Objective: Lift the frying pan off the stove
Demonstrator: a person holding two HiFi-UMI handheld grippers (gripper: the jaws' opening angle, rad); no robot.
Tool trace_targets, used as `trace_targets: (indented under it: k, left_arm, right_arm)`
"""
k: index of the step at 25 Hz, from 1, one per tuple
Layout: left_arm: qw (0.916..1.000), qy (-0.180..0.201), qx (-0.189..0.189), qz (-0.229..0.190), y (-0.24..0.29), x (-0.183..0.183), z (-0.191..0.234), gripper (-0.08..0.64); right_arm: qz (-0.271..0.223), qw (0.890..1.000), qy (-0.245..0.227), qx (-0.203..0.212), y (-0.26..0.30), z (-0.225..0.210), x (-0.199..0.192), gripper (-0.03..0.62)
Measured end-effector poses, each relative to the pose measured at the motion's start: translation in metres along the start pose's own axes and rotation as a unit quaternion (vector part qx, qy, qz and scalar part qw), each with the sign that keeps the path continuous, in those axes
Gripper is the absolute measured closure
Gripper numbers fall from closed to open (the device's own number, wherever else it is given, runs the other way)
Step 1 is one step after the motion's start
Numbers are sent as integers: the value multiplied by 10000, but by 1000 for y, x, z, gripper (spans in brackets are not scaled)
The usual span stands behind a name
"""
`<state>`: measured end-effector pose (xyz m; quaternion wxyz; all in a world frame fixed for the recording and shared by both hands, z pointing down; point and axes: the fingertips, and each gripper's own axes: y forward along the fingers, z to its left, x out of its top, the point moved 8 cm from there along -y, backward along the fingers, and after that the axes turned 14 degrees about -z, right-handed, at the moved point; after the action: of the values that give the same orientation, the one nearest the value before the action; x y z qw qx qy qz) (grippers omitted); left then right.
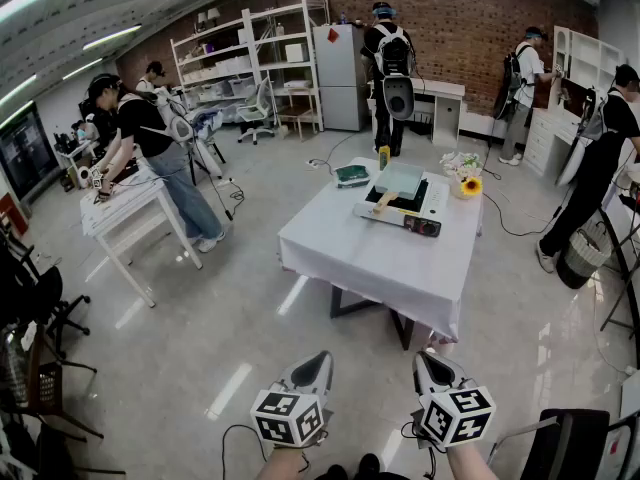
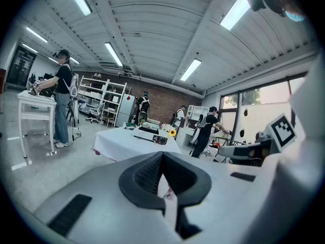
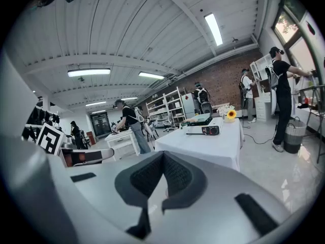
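- left gripper (image 1: 321,357), grey w/ black ribbed pads + a black-and-white marker cube at its back: jaws shut tight, nothing btwn them. held low at the near edge of the scene, tip aimed toward the table.
- right gripper (image 1: 423,357), same build: jaws pressed together too, empty. it sits just right of the left one, side by side, the two not touching.
- both hang over bare grey floor, well apart from the table; neither touches anything.
- pale green square frying pan w/ wooden handle (image 1: 399,179): rests on the stove, at the far right part of the table. handle sticks out toward near-left.
- white portable gas stove w/ black top (image 1: 436,200): flat on the cloth, dark control panel on its near side.
- square table w/ white cloth (image 1: 370,258): mid-room, ahead of both grippers.
- yellow sunflower (image 1: 471,185): just right of the stove, by the table's far right corner.
- yellow bottle (image 1: 383,156) + small green flat item (image 1: 352,175): far side of the table, left of the pan.
- person in black top + jeans (image 1: 150,133): bent over a small white side table (image 1: 120,203) at left.
- more ppl w/ backpacks stand along the far brick wall and at right, near a white fridge (image 1: 345,63) and white shelves (image 1: 240,58).
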<state>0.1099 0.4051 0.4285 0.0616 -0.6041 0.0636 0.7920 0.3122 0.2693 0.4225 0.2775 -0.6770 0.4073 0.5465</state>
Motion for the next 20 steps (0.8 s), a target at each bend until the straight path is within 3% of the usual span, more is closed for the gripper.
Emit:
trace_targets:
  k: [20]
  left_arm:
    - [9998, 142, 23, -98, 2, 2, -6, 548]
  right_arm:
    - [-186, 9996, -152, 118, 1, -4, 6, 592]
